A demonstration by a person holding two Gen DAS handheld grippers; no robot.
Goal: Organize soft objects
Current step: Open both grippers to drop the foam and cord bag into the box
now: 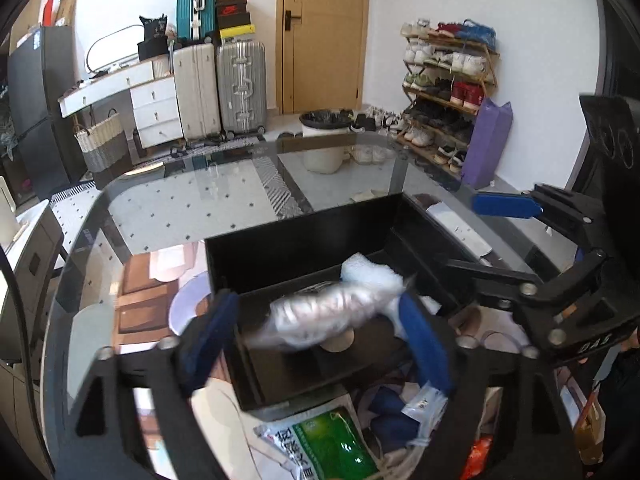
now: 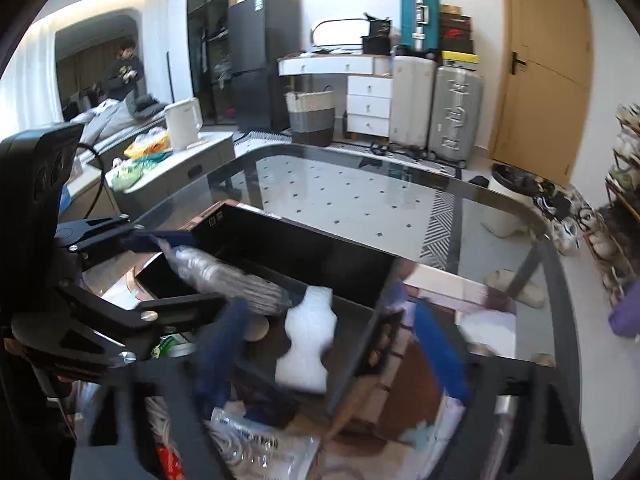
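A black open box (image 1: pixel 296 240) stands on the glass table (image 1: pixel 180 200). My left gripper (image 1: pixel 316 340) is open over the box, and a clear plastic-wrapped soft pack (image 1: pixel 324 312), blurred, hangs between its blue fingers (image 1: pixel 424 344), touching the right one. A white foam piece (image 1: pixel 372 272) lies in the box behind it. In the right wrist view the pack (image 2: pixel 224 272) slopes into the box (image 2: pixel 320 252) beside the white foam piece (image 2: pixel 308 340). My right gripper (image 2: pixel 332 356) is open and empty at the box's right edge; it also shows in the left wrist view (image 1: pixel 508 206).
A green packet (image 1: pixel 332 444) and several bagged soft items (image 2: pixel 256 448) lie near the table's front edge. Under the glass are brown boxes (image 1: pixel 140 300). Suitcases (image 1: pixel 240 88), a shoe rack (image 1: pixel 448 92) and a bin (image 1: pixel 324 140) stand beyond the table.
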